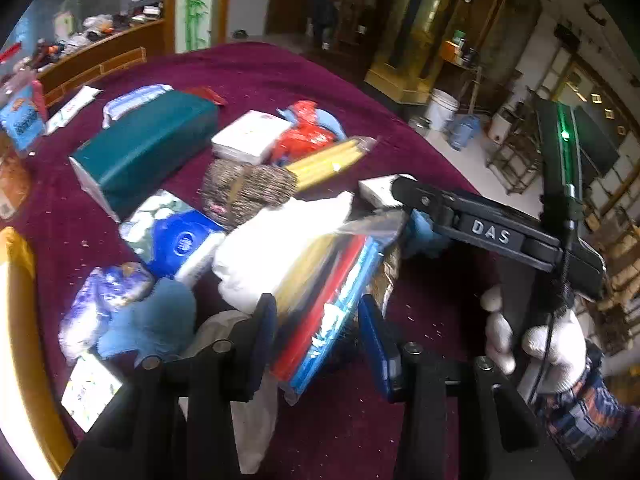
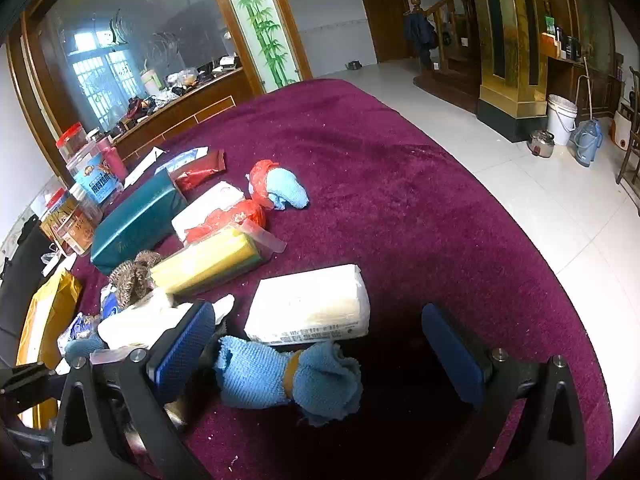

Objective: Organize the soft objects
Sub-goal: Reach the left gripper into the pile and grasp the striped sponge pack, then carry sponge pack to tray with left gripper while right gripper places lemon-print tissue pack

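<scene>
You were in a lived-in home, in a large open ground-floor room. Straight ahead of your right tool lay a round table under a maroon cloth (image 2: pixel 380 168); beyond it ran a pale tiled floor (image 2: pixel 532 200) to a wooden staircase (image 2: pixel 448 40) and a brown door (image 2: pixel 380 12). Off to the right stood a gilded pillar (image 2: pixel 508 40), a white bucket (image 2: pixel 560 118) and a kettle (image 2: pixel 541 143). To the left, a bamboo-painted panel (image 2: pixel 260 20) flanked a cluttered wooden counter (image 2: pixel 188 104).
</scene>
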`<state>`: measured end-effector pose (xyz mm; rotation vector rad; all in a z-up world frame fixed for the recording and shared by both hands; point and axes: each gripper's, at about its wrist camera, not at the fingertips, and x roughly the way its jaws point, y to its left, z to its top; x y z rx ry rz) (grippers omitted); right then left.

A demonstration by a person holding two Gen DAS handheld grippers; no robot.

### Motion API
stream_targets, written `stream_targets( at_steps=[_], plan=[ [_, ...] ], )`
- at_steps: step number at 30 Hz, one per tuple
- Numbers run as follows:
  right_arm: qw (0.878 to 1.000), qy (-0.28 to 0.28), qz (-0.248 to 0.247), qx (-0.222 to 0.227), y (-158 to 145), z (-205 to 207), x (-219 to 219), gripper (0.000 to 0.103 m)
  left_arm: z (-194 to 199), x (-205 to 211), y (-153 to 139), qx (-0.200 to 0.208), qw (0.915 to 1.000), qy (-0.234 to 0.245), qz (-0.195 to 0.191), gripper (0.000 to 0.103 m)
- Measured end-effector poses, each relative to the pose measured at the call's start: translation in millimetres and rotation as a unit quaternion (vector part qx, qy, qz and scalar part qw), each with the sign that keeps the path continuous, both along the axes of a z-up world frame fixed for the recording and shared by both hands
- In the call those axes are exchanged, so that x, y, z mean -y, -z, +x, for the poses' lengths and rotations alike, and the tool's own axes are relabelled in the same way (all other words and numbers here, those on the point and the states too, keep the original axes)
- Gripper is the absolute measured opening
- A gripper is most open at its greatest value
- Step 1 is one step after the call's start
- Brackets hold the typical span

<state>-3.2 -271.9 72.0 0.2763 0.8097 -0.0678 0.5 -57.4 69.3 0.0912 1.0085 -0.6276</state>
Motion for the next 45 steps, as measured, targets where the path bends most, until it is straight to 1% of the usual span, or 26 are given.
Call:
stream_targets(
  at_steps=[3, 5, 7, 9, 12, 13, 14, 16, 20, 23, 24, 26, 27, 29, 30, 31, 32, 33, 34, 35, 37, 39, 41, 42, 43, 45],
  plan=[
    [1.000, -0.003, 0.001, -0.006, 2, 1, -1, 0.103, -2, 1, -5, 0.017, 0.9996, -0.023, 0.009, 0.035],
    [1.000, -0.004, 0.001, -0.007, 2, 1, -1, 0.103, -1, -3, -9, 0.026, 0.9991, -0.034, -0.002, 0.035],
    [1.000, -0.005, 0.001, -0.007, 2, 1, -1, 0.103, 0, -3, -10, 0.039, 0.9980, -0.047, 0.019, 0.035],
    [1.000, -0.005, 0.002, -0.008, 3, 1, -1, 0.103, 3, -2, -3, 0.034, 0.9978, -0.046, 0.034, 0.035],
    [1.000, -0.003, 0.006, -0.008, 3, 1, 0, 0.103, 6, 5, 7, 0.027, 0.9976, -0.051, 0.039, 0.035],
    [1.000, -0.001, 0.007, -0.008, 3, 1, 1, 0.103, 6, 10, 9, 0.031, 0.9973, -0.055, 0.038, 0.032],
    [1.000, 0.002, 0.009, -0.008, 3, 1, 2, 0.103, 5, 13, 10, 0.034, 0.9970, -0.058, 0.038, 0.026],
    [1.000, 0.005, 0.013, -0.010, 3, 1, 4, 0.103, 2, 17, 9, 0.051, 0.9954, -0.070, 0.042, 0.020],
    [1.000, 0.011, 0.013, -0.014, 4, 2, 6, 0.103, -21, 3, -16, 0.078, 0.9930, -0.088, -0.007, 0.019],
    [1.000, 0.011, 0.007, -0.014, 4, 2, 4, 0.103, -55, -28, -47, 0.105, 0.9869, -0.108, -0.057, 0.019],
    [1.000, 0.011, 0.005, -0.014, 4, 2, 4, 0.103, -70, -44, -58, 0.116, 0.9832, -0.119, -0.075, 0.019],
    [1.000, 0.012, 0.005, -0.015, 4, 2, 4, 0.103, -95, -70, -73, 0.134, 0.9762, -0.139, -0.098, 0.019],
    [1.000, 0.013, 0.005, -0.014, 4, 2, 4, 0.103, -112, -89, -81, 0.146, 0.9705, -0.156, -0.112, 0.019],
    [1.000, 0.017, 0.007, -0.011, 4, 2, 5, 0.103, -134, -117, -88, 0.159, 0.9615, -0.185, -0.127, 0.019],
    [1.000, 0.011, 0.011, -0.013, 5, 3, 5, 0.103, -146, -135, -90, 0.165, 0.9557, -0.205, -0.133, 0.019],
    [1.000, -0.002, 0.016, -0.022, 5, 4, 3, 0.102, -152, -146, -90, 0.166, 0.9522, -0.218, -0.135, 0.019],
    [0.999, -0.007, 0.009, -0.032, 3, 2, 1, 0.098, -158, -159, -89, 0.166, 0.9492, -0.230, -0.137, 0.019],
    [0.999, -0.015, -0.005, -0.034, -5, -8, -6, 0.095, -164, -173, -88, 0.165, 0.9458, -0.244, -0.137, 0.019],
    [0.999, -0.028, -0.005, -0.023, -14, -17, -14, 0.095, -167, -182, -87, 0.166, 0.9431, -0.254, -0.135, 0.019],
    [0.998, -0.058, -0.003, -0.003, -27, -32, -29, 0.095, -172, -192, -86, 0.168, 0.9407, -0.263, -0.134, 0.019],
    [0.993, -0.115, -0.015, 0.014, -46, -49, -63, 0.095, -182, -209, -79, 0.171, 0.9362, -0.277, -0.132, 0.019],
    [0.979, -0.201, -0.025, 0.013, -57, -59, -110, 0.095, -184, -221, -68, 0.162, 0.9336, -0.286, -0.143, 0.019],
    [0.958, -0.286, -0.025, -0.005, -57, -63, -160, 0.095, -181, -227, -58, 0.151, 0.9320, -0.291, -0.155, 0.019],
    [0.950, -0.312, -0.021, -0.014, -55, -63, -178, 0.095, -183, -229, -53, 0.146, 0.9316, -0.293, -0.159, 0.019],
    [0.938, -0.344, -0.019, -0.027, -52, -61, -201, 0.095, -184, -232, -50, 0.142, 0.9309, -0.294, -0.164, 0.019],
    [0.926, -0.373, -0.038, -0.036, -45, -59, -235, 0.095, -191, -240, -48, 0.141, 0.9292, -0.296, -0.170, 0.019]
  ],
)
